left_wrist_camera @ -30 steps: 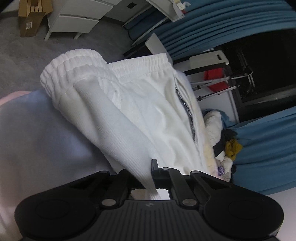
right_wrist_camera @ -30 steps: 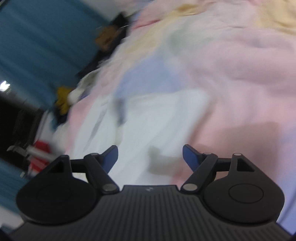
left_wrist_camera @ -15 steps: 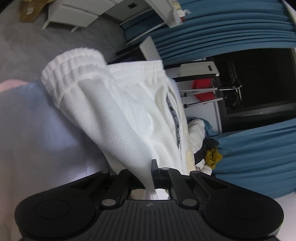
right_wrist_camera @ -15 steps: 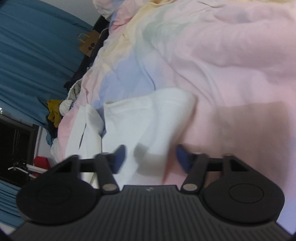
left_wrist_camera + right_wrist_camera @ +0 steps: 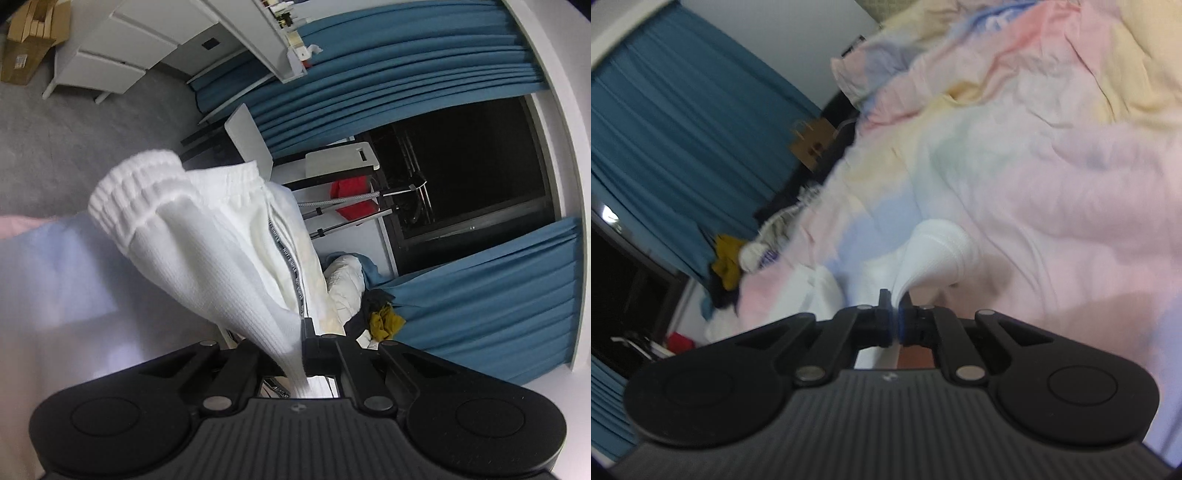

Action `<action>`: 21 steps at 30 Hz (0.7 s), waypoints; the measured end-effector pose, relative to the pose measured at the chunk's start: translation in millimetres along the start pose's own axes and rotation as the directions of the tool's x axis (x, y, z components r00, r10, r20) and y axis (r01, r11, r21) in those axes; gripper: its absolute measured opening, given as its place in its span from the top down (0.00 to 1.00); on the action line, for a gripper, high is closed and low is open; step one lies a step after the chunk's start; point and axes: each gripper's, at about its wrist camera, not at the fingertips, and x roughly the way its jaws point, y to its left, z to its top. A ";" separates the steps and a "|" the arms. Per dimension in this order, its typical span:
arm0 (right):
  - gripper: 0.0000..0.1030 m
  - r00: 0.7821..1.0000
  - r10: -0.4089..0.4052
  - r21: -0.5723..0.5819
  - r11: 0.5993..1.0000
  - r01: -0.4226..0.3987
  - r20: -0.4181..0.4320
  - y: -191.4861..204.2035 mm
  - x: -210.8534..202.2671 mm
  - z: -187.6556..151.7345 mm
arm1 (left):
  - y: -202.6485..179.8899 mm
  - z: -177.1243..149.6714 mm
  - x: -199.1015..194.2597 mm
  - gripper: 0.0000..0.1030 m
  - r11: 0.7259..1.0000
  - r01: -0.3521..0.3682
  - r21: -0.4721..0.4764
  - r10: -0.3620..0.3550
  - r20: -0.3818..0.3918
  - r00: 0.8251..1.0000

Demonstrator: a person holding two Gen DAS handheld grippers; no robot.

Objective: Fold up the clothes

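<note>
Tension mattered: with both jaws clamped on the white ribbed-knit trousers (image 5: pixel 207 266) above the pastel quilted bed (image 5: pixel 1052 177), the right having just closed, lifting evenly seemed best.

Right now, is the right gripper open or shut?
Shut: the right gripper has just closed, its blue pads pinching a fold of the white garment.

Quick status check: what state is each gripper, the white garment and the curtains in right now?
Left gripper: shut on the white ribbed garment.
Right gripper: jaws just closed, shut on a white fold of the garment.
White ribbed garment: bunched, lifted off the pastel bedcover.
Blue curtains: parted at the dark window.
</note>
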 end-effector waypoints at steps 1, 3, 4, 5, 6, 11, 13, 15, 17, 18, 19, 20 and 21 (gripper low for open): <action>0.95 1.000 0.009 -0.015 1.000 -0.009 0.002 12.0 2.1 4.9 | -6.7 3.9 0.5 0.98 1.000 0.002 0.010 -0.002 -0.005 1.000; 0.95 1.000 0.025 -0.053 0.998 -0.025 0.003 38.8 10.8 14.4 | -20.7 13.1 6.0 0.98 0.999 -0.005 0.036 0.006 -0.014 1.000; 0.95 1.000 0.031 -0.064 0.997 -0.031 0.002 52.7 18.5 19.8 | -29.1 18.8 12.7 0.98 0.998 -0.014 0.054 0.015 -0.018 1.000; 0.95 1.000 0.030 -0.085 0.996 -0.030 0.005 68.8 31.3 24.0 | -37.4 24.7 21.6 0.98 0.997 -0.023 0.073 0.025 -0.020 0.999; 0.95 1.000 0.027 -0.114 0.993 -0.026 0.012 85.9 45.8 27.3 | -45.1 30.6 31.8 0.98 0.996 -0.030 0.086 0.033 -0.024 0.999; 0.95 0.999 0.005 -0.271 0.963 0.005 0.038 173.7 128.9 32.7 | -90.2 62.3 116.6 0.98 0.983 -0.082 0.161 0.092 -0.051 0.994; 0.95 0.999 -0.014 -0.316 0.948 0.023 0.033 200.1 171.8 24.3 | -106.4 73.2 157.9 0.98 0.971 -0.118 0.210 0.129 -0.042 0.991; 0.95 0.999 -0.048 -0.355 0.933 0.054 0.026 217.2 218.4 12.6 | -117.6 81.8 207.3 0.98 0.956 -0.159 0.246 0.172 -0.031 0.985; 0.95 0.997 -0.079 -0.386 0.919 0.079 0.015 227.5 262.3 -0.2 | -120.0 84.8 257.6 0.98 0.939 -0.213 0.269 0.227 -0.023 0.974; 0.95 0.996 -0.092 -0.399 0.913 0.089 0.012 230.7 283.5 -6.8 | -120.0 85.6 282.9 0.98 0.930 -0.241 0.279 0.256 -0.019 0.966; 0.95 0.995 -0.104 -0.413 0.905 0.099 0.011 232.1 302.8 -13.5 | -118.5 86.9 305.3 0.98 0.922 -0.264 0.284 0.281 -0.020 0.960; 0.95 0.992 -0.122 -0.436 0.893 0.113 0.007 232.8 321.4 -21.1 | -115.8 88.5 325.2 0.98 0.916 -0.283 0.285 0.302 -0.024 0.953; 0.95 0.989 -0.145 -0.459 0.879 0.128 0.000 231.7 339.6 -28.7 | -113.1 90.1 345.0 0.98 0.909 -0.302 0.287 0.323 -0.028 0.946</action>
